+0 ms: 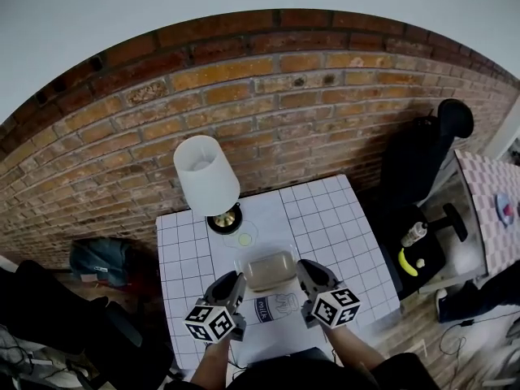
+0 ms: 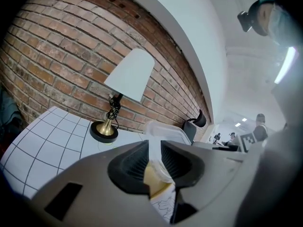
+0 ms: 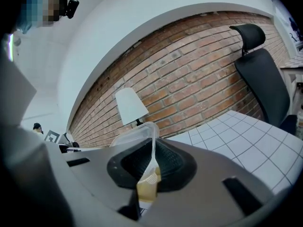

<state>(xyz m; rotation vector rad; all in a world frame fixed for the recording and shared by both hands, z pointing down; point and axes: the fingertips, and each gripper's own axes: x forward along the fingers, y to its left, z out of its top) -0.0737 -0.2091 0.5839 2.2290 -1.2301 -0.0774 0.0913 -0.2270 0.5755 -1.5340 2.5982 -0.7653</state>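
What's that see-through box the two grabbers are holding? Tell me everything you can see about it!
The clear plastic tub is a rounded rectangle with a thin rim. Something pale tan lies inside it. The left gripper pinches its left wall between its jaws, and the right gripper pinches its right wall. It sits level over the white gridded table, in front of the lamp. Whether it rests on the table or hangs just above it cannot be told.

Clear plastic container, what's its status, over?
Left hand-held gripper shut on rim of clear plastic container. Right hand-held gripper likewise, opposite rim. White-shaded brass lamp behind, apart.
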